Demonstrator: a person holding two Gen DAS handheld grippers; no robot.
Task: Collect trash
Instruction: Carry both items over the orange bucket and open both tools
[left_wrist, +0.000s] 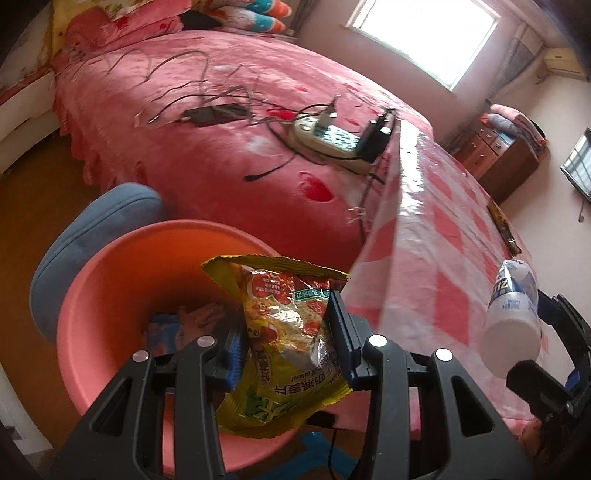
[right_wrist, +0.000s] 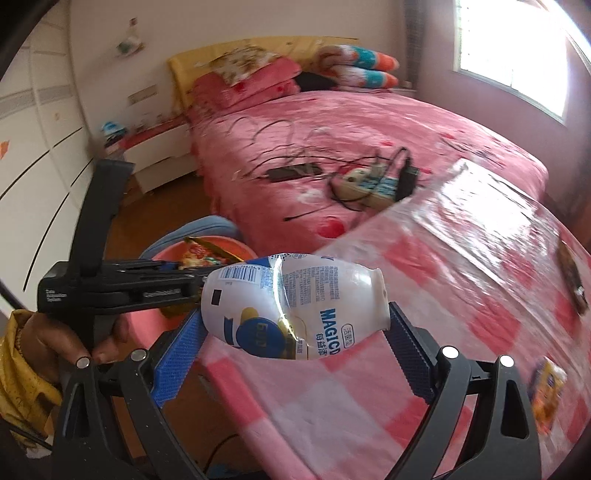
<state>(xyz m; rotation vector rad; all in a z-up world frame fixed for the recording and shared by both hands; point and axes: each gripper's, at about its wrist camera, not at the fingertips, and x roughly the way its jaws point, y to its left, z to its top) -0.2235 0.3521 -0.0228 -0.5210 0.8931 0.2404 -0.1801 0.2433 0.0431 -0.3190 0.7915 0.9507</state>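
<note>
My left gripper (left_wrist: 286, 332) is shut on a yellow and red snack wrapper (left_wrist: 284, 332), which hangs over a pink plastic basin (left_wrist: 110, 295) on the floor. The basin holds a blue packet (left_wrist: 162, 330) and other crumpled trash. My right gripper (right_wrist: 295, 332) is shut on a white drink bottle (right_wrist: 291, 306) with blue print, lying sideways between the blue pads over the table edge. The same bottle (left_wrist: 513, 306) shows at the right in the left wrist view. In the right wrist view the left gripper (right_wrist: 184, 273) reaches over the basin (right_wrist: 236, 247), held by a hand (right_wrist: 55, 339).
A table under a pink checked cloth (left_wrist: 443, 251) stands beside the basin. A small colourful packet (right_wrist: 546, 391) and a dark object (right_wrist: 572, 280) lie on it. Behind is a pink bed (left_wrist: 221, 92) with cables and a power strip (left_wrist: 328, 136). A blue cushion (left_wrist: 92, 236) flanks the basin.
</note>
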